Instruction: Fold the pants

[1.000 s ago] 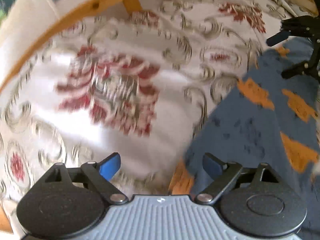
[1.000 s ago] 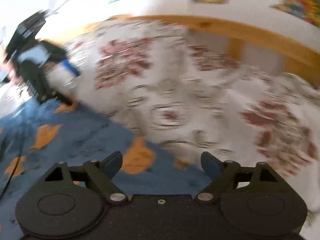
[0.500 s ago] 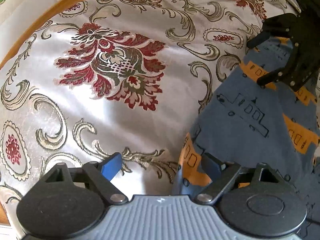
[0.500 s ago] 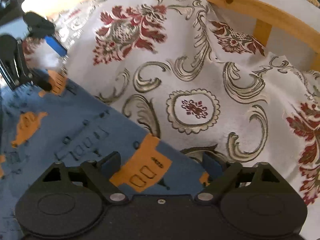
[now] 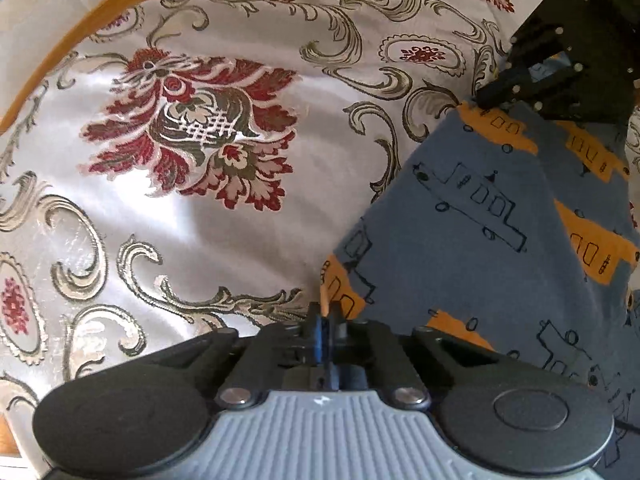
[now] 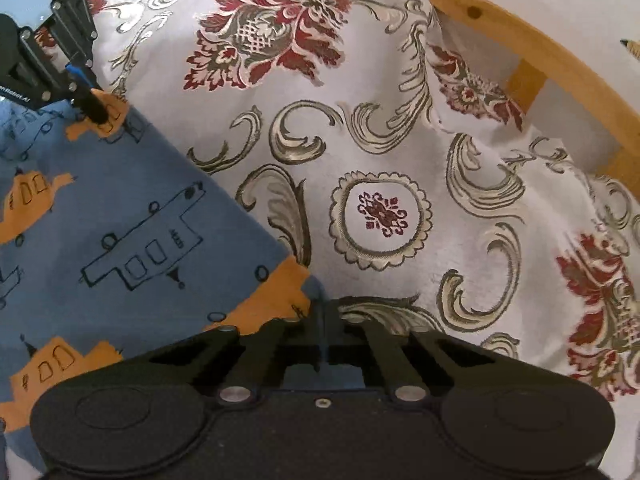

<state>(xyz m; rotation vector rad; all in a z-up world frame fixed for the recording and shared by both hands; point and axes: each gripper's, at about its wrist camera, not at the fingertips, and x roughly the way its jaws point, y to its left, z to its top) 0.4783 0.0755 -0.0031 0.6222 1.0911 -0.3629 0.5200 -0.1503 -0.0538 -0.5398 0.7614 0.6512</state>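
Both tongs are clamped on one edge of the blue pants (image 5: pixel 480 240): the left tongs (image 5: pixel 325 320) pinch one corner, the right tongs (image 6: pixel 322 312) the other, held low over the patterned bedspread (image 6: pixel 380 140).

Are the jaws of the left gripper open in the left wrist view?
No, the left gripper has its jaws closed on the edge of the blue pants.

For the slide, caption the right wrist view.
Right tongs shut on a corner of the blue pants, left tongs pinching the far corner, over a floral bedspread.
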